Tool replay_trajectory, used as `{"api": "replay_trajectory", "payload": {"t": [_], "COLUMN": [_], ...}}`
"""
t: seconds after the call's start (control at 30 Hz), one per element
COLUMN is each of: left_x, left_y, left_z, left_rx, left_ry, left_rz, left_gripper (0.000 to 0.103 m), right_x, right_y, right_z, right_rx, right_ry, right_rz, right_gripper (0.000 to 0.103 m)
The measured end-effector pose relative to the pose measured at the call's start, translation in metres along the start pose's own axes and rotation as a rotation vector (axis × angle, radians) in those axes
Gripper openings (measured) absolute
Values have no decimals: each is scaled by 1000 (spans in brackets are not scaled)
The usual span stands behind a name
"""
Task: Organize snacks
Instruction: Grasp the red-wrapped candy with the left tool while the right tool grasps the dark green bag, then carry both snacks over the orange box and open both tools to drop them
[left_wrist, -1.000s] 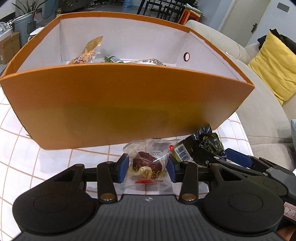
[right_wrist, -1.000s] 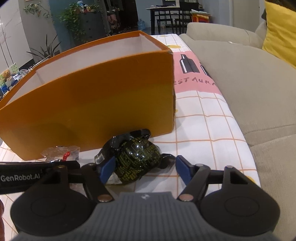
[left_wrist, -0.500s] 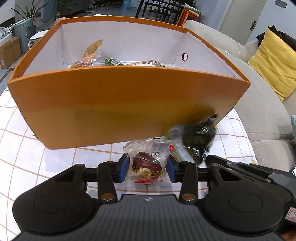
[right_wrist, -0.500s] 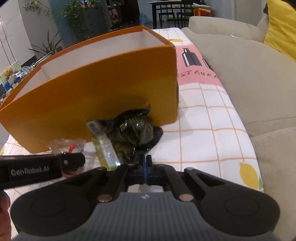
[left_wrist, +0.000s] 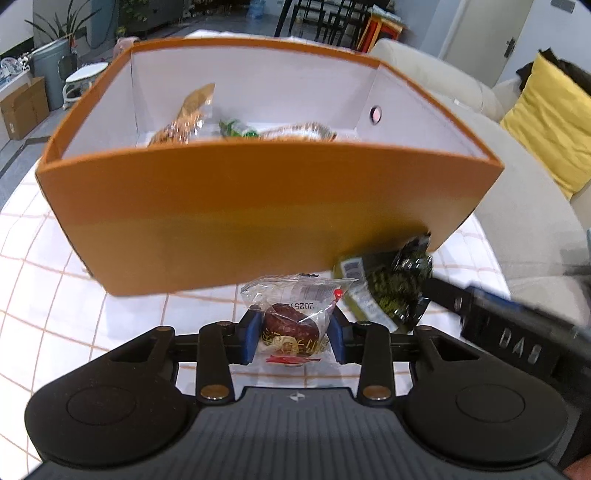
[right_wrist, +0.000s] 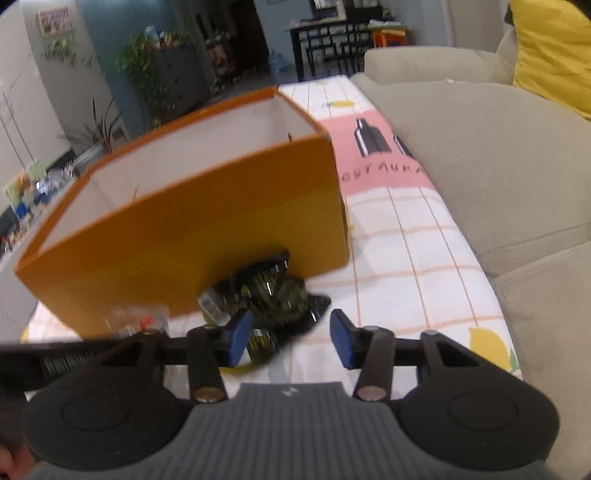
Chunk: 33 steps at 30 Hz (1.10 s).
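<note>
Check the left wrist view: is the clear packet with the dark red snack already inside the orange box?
No, the clear packet sits between the left gripper pads, outside the orange box.

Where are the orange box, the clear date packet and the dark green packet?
orange box (left_wrist: 258, 206): left wrist view, front wall.
clear date packet (left_wrist: 291, 325): left wrist view, the date inside.
dark green packet (right_wrist: 277, 295): right wrist view, its bulging middle.

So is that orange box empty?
No. The orange box already holds several wrapped snacks, visible over its near wall against the far wall.

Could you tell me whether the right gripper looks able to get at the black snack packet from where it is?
Probably yes: the black snack packet lies partly between the right gripper's opening jaws, with nothing in the way.
</note>
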<state>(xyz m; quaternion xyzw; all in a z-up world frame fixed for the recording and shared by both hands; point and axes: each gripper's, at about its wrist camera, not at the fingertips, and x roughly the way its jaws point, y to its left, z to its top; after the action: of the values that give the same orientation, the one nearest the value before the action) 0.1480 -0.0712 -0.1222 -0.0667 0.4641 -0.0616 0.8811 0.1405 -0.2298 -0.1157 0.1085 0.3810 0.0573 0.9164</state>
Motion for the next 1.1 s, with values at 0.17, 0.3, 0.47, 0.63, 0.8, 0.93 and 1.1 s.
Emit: {"api": "replay_trajectory", "payload": {"t": [0.17, 0.3, 0.47, 0.63, 0.8, 0.93, 1.1], "left_x": [2, 4, 6, 8, 9, 8, 5], "left_y": [5, 8, 8, 9, 11, 12, 14], "left_z": [0, 2, 5, 8, 8, 7, 5], "left_rx": [-1, -4, 8, 6, -3, -5, -15], "left_ry": [13, 21, 27, 32, 35, 34, 25], "left_rz": [-7, -18, -24, -30, -37, -40, -41], "left_gripper": [43, 44, 44, 44, 44, 44, 43], "right_x": [13, 30, 49, 55, 53, 47, 37], "right_y": [16, 22, 24, 30, 29, 30, 37], "right_z": [5, 2, -2, -7, -8, -12, -18], "right_rx": [-172, -294, -371, -411, -381, -394, -389], "right_ry": [-21, -4, 28, 31, 32, 34, 52], "right_rz": [8, 14, 33, 55, 79, 79, 68], "right_gripper": [57, 63, 68, 71, 62, 58, 52]}}
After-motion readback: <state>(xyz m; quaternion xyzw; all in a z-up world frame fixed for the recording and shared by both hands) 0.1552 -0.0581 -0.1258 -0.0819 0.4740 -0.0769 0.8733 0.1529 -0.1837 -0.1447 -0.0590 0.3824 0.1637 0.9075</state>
